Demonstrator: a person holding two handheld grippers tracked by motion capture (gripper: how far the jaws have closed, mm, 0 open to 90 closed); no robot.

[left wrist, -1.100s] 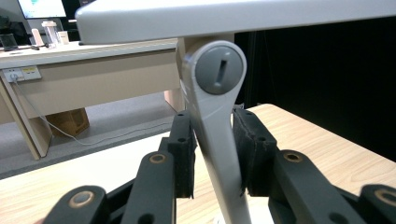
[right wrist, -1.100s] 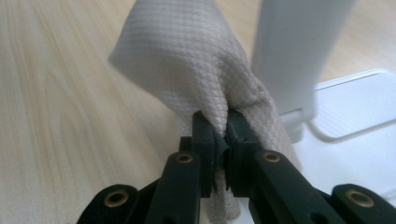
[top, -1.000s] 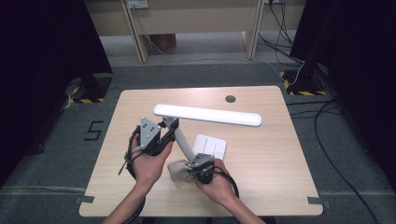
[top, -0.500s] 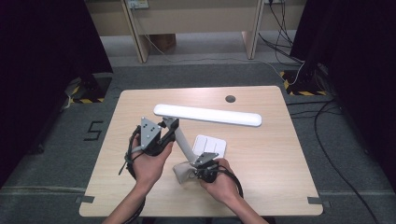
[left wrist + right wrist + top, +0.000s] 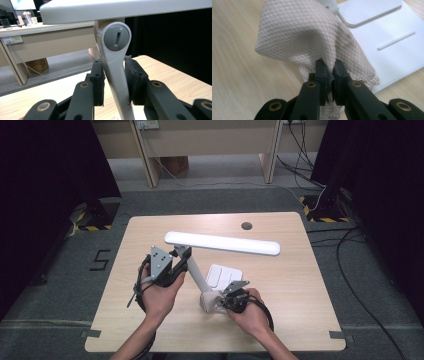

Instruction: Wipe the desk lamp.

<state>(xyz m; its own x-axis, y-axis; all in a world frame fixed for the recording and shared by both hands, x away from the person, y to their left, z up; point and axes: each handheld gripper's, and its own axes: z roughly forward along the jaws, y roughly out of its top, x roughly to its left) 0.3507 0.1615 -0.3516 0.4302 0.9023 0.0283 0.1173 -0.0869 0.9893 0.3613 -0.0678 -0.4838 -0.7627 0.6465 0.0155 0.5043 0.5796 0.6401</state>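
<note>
My left hand-held gripper [image 5: 176, 265] is clamped on the lamp arm [image 5: 196, 274], the white slanted stem of the desk lamp, just below its hinge. In the left gripper view both black pads [image 5: 98, 80] press the stem from either side, with the round hinge cap [image 5: 116, 37] right above them and the lamp head [image 5: 120, 10] running across the top of the frame.

My right hand-held gripper [image 5: 231, 298] is pinched shut on a cloth [image 5: 309, 37], a grey-beige piece with a diamond weave. In the right gripper view the jaws meet on a fold of it, and the rest bunches up and drapes ahead of the jaws. The cloth sits at the foot of the lamp, over the near edge of the white lamp base [image 5: 392, 42]; its frayed hem lies on that base. In the high view the cloth [image 5: 209, 301] is a pale lump next to the stem's lower end, just left of my right hand [image 5: 250, 315].

The lamp stands near the middle of the table [image 5: 150, 330], its base [image 5: 222, 275] flat on the wood and its long head [image 5: 222, 243] held level above, lying left to right. My left hand [image 5: 160, 295] is wrapped round its gripper on the left side of the stem.

A dark round hole [image 5: 246, 226] sits near the far table edge, well apart from the lamp.
</note>
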